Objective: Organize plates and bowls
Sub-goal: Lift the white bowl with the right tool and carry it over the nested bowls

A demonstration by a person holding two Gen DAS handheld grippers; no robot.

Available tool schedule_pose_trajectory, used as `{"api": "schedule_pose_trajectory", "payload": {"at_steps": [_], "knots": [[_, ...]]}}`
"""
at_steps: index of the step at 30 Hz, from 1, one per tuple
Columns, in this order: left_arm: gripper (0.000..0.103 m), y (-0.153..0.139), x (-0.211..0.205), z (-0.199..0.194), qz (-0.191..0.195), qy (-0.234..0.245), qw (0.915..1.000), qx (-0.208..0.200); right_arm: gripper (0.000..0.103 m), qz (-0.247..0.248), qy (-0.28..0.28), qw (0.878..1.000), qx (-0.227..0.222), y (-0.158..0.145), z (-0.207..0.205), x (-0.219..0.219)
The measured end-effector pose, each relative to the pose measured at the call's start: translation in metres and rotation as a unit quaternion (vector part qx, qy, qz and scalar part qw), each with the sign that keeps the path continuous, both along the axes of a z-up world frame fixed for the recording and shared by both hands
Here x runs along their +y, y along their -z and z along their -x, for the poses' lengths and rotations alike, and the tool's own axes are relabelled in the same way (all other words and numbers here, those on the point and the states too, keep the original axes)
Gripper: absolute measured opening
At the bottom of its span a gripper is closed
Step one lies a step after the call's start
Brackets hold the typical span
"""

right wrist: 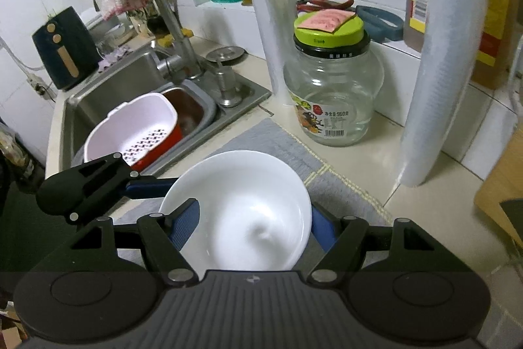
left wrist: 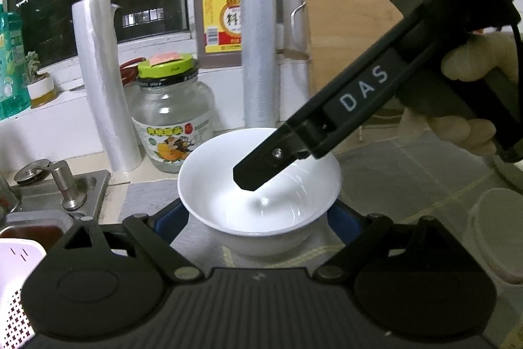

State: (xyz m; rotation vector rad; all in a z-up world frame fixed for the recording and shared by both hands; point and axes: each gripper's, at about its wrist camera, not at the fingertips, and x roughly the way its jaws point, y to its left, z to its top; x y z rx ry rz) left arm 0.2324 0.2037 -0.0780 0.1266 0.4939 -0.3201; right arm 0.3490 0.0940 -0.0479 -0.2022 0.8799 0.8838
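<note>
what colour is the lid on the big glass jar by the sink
The lid of the glass jar is lime green; the right wrist view shows it best.

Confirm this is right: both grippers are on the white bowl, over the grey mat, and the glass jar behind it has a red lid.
Not quite. The glass jar has a green lid, not red, as the right wrist view shows. The rest holds: both grippers are on the white bowl, over the grey mat.
</note>
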Motion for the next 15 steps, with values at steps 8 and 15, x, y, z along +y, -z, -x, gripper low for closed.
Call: {"api": "schedule_pose_trajectory", "payload": {"at_steps": [8,15], "knots": [[0.091,-0.013,-0.018,0.032,0.002,0.013,0.9999,-0.003,0.078,-0.007,0.001,1.0,-0.013,-0.016,0.038,-0.025],[0.091,-0.018,-0.041,0.059,-0.001,0.017,0.9999,0.001,0.078,-0.011,-0.003,1.0,-0.02,-0.025,0.071,-0.052]]}}
